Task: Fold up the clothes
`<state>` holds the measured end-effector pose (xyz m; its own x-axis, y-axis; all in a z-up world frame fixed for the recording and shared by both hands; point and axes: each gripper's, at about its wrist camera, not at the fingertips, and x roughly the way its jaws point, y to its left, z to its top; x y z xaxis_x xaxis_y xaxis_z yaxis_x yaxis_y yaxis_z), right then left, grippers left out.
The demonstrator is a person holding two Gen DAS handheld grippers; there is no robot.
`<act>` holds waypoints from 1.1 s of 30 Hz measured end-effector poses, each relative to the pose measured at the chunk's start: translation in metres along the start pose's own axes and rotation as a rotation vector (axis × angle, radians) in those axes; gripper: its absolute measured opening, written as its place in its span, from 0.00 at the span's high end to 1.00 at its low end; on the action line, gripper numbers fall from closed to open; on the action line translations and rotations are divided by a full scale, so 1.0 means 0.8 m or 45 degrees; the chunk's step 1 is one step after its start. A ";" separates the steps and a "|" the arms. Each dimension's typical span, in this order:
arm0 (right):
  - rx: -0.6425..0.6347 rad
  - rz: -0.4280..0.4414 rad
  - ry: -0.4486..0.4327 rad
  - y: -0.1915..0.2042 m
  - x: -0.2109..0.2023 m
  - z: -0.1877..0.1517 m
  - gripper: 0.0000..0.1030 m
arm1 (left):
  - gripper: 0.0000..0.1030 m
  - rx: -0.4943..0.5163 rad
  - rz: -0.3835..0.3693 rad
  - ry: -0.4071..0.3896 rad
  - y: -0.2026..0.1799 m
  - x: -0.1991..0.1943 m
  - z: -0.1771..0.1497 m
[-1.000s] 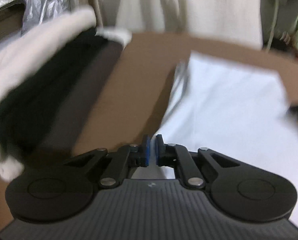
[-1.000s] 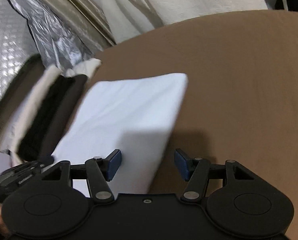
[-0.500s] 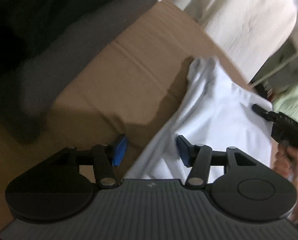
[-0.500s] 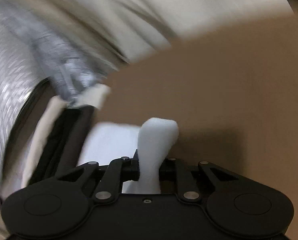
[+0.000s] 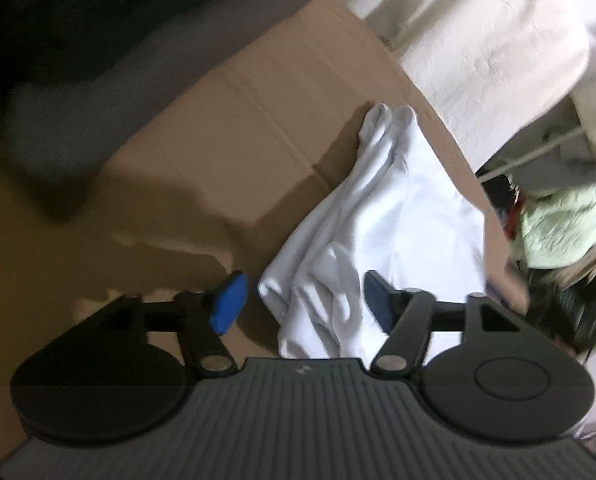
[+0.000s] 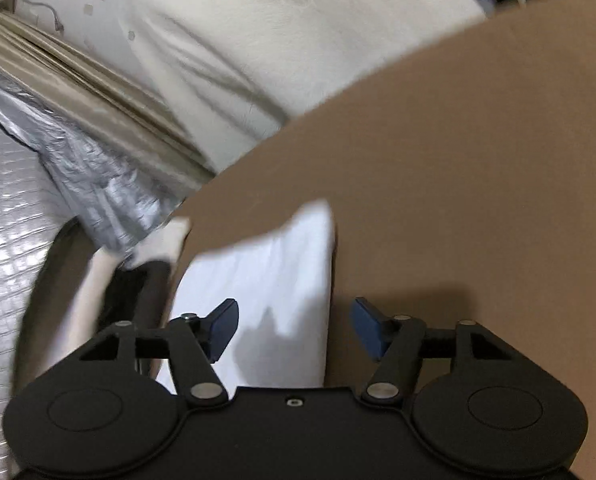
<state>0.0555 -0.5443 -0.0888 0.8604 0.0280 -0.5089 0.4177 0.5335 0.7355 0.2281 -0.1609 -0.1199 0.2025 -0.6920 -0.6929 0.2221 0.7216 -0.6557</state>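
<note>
Left gripper (image 5: 302, 300): the fingers (image 5: 229, 304) are seen spread wide with nothing clamped; a rumpled end of the white garment lies in the gap between the blue pads, though contact cannot be told.
Right gripper (image 6: 293, 326): the fingers (image 6: 221, 328) are seen wide apart and nothing is held; the near edge of the garment lies under the gap, closer to the left pad.
White garment (image 5: 382, 232): it is laid on the brown cardboard. In the left wrist view it is bunched into long folds, narrowing to a twisted tip at its far end. In the right wrist view (image 6: 269, 292) it appears as a flatter, blurred white panel with a straight right edge.
Brown cardboard (image 5: 233, 128): a crease line is seen running across it in the left wrist view; it serves as the tabletop.
Dark clothes pile (image 5: 81, 40): black and grey fabric is seen at the upper left of the left wrist view, apart from the white garment.
Cream fabric (image 6: 257, 40): it is seen beyond the cardboard's far edge.
Silver quilted sheet (image 6: 25, 208): it is seen at the left of the right wrist view.
Writing: a small mark is seen on the left gripper's body, too small to be read.
</note>
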 end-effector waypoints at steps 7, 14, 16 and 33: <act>-0.043 0.098 0.309 0.010 -0.011 -0.077 0.34 | 0.31 -0.246 -0.149 0.181 0.036 0.046 -0.007; -0.102 0.204 0.544 0.031 0.016 -0.142 0.14 | 0.12 -0.238 -0.206 0.015 0.012 0.080 -0.013; -0.153 0.206 0.507 0.042 0.018 -0.151 0.11 | 0.06 -0.113 -0.176 0.004 -0.016 0.095 -0.023; -0.297 0.100 0.552 0.096 0.001 -0.123 0.50 | 0.72 0.019 -0.102 -0.111 -0.063 0.078 -0.020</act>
<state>0.0596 -0.4203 -0.0771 0.6654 0.3979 -0.6316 0.2374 0.6895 0.6843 0.2141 -0.2399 -0.1349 0.2652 -0.7472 -0.6094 0.2547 0.6639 -0.7031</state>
